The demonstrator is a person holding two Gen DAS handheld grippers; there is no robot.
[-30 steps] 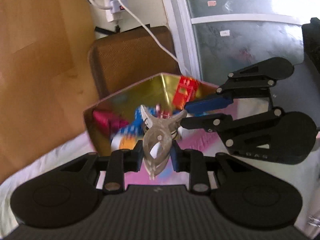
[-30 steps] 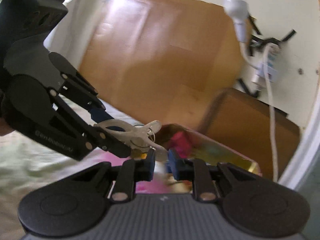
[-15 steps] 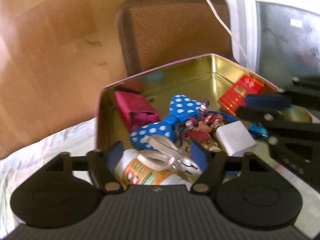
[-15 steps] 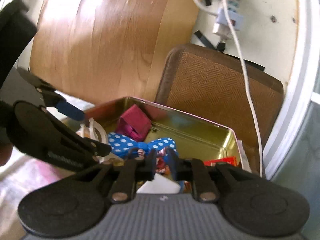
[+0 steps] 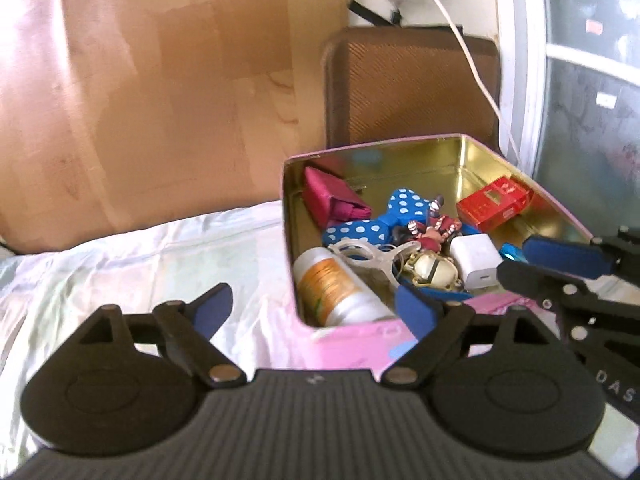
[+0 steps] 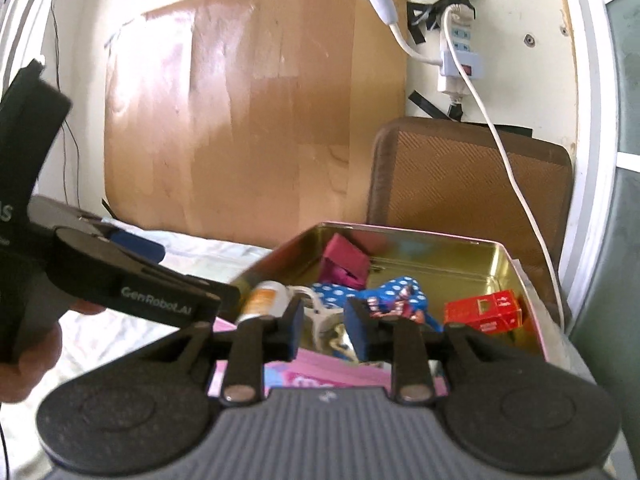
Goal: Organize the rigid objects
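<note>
One second ago the left tool (image 5: 316, 304) was closed on a clear plastic clip (image 5: 372, 251) and held it above the tin box (image 5: 352, 332). Now the fingers of this tool are spread wide apart and hold nothing. The clip lies inside the box, on top of the other things, just beside the white bottle (image 5: 336, 286) with the orange label and touching the blue dotted bow (image 5: 368, 220). The left tool has also moved back and to the left: the box, which was straight in front of it, now sits to the right of its centre, on the white bed sheet (image 5: 160, 256).

The right tool (image 6: 324, 326) was nearly closed in the earlier frames. Now there is a moderate gap between its blue pads (image 6: 358, 330), and it grips nothing. It hangs just before the near edge of the box.

Inside the box I can also see a magenta pouch (image 5: 332, 200), a red carton (image 5: 494, 208), a white charger block (image 5: 476, 260) and a small figurine (image 5: 432, 232). These lie in the same places as half a second ago. Behind the box stand a brown chair back (image 6: 468, 184) and a wooden board (image 6: 256, 112).
</note>
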